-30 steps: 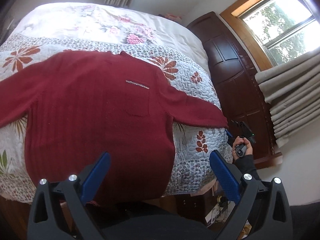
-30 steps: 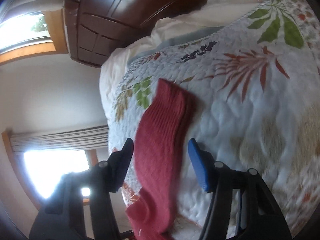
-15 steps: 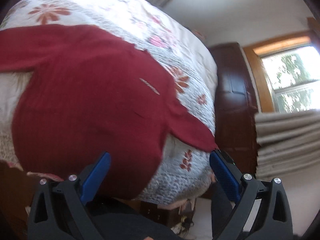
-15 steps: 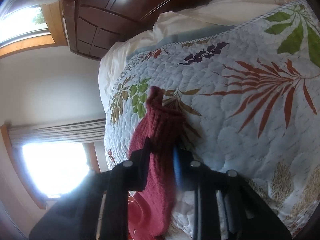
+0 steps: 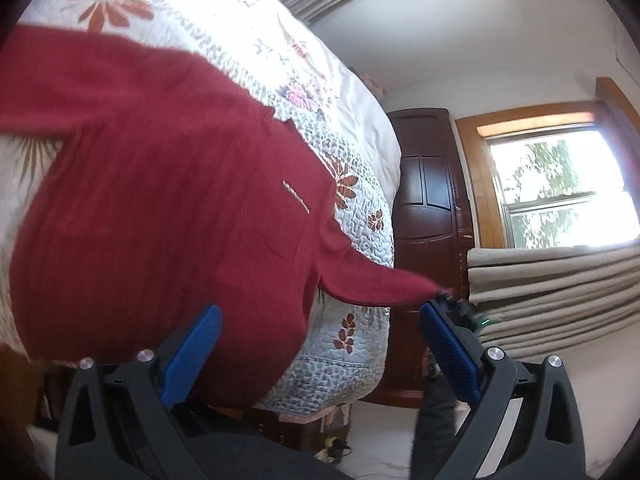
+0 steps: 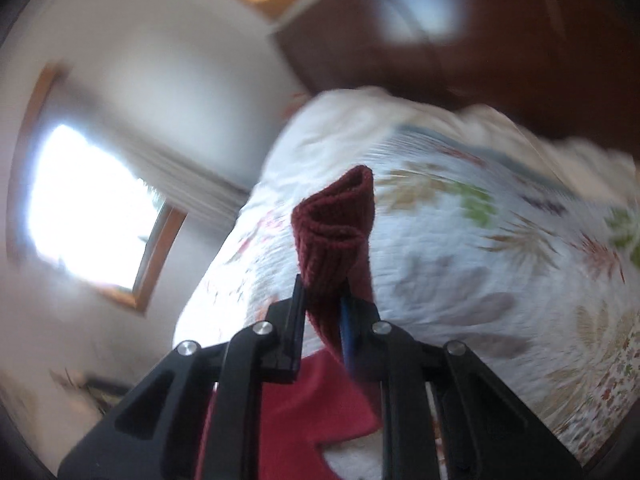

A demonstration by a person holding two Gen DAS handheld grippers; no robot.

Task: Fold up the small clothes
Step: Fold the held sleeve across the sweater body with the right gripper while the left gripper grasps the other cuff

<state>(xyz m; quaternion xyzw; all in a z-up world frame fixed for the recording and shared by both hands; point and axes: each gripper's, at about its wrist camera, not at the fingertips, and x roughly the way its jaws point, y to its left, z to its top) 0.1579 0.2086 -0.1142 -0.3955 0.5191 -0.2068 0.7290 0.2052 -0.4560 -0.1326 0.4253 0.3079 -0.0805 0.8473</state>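
Jaws of right gripper (image 6: 323, 312) clamp sweater (image 5: 160, 216) sleeve, cuff pointing forward

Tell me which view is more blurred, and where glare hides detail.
Right wrist view: strong motion blur on the quilt and wardrobe, only the sleeve in the right gripper stays fairly sharp; its window is blown out. Left wrist view: milder blur on the sweater; glare whitens the window.

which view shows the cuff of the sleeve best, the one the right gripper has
The right wrist view. The sleeve cuff sticks up between the closed fingers of the right gripper, so its ribbed, folded end shows close up, though blurred. The left wrist view shows the whole red sweater on the bed, but the cuff there is only a small, distant tip.
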